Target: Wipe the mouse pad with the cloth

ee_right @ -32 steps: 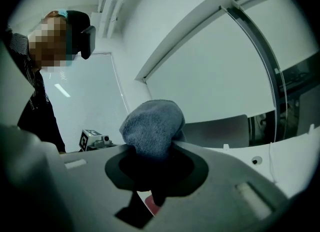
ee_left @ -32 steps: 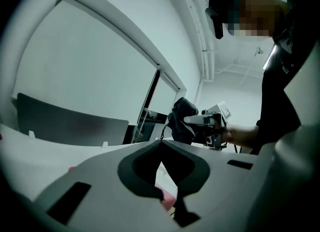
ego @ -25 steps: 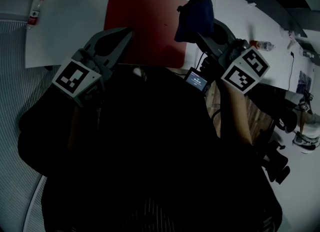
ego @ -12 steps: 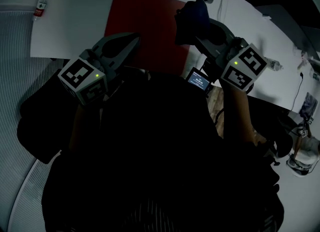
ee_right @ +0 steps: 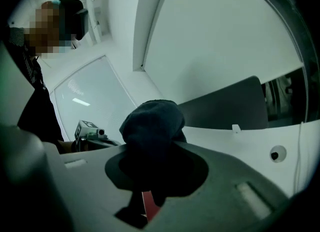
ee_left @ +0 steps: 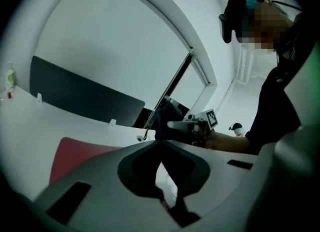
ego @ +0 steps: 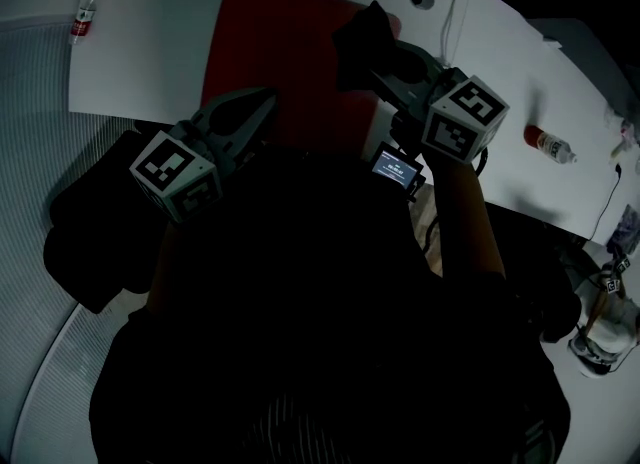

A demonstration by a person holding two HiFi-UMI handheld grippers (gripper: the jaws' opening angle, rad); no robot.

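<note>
Right gripper is clamping the dark cloth over the red mouse pad, left gripper is idling with jaws together, empty — wiping likely not yet begun; next, lowering the cloth flat onto the pad.

The left claw is hovering over the near edge of the tabletop, pointing away from the person, its jaws pressed together with nothing between them. Its marker cube is sitting back toward the body. The right claw is reaching in beside it, angling toward the far left corner, its jaws gripping a bunched dark cloth. The right forearm is stretching forward from the torso.
</note>
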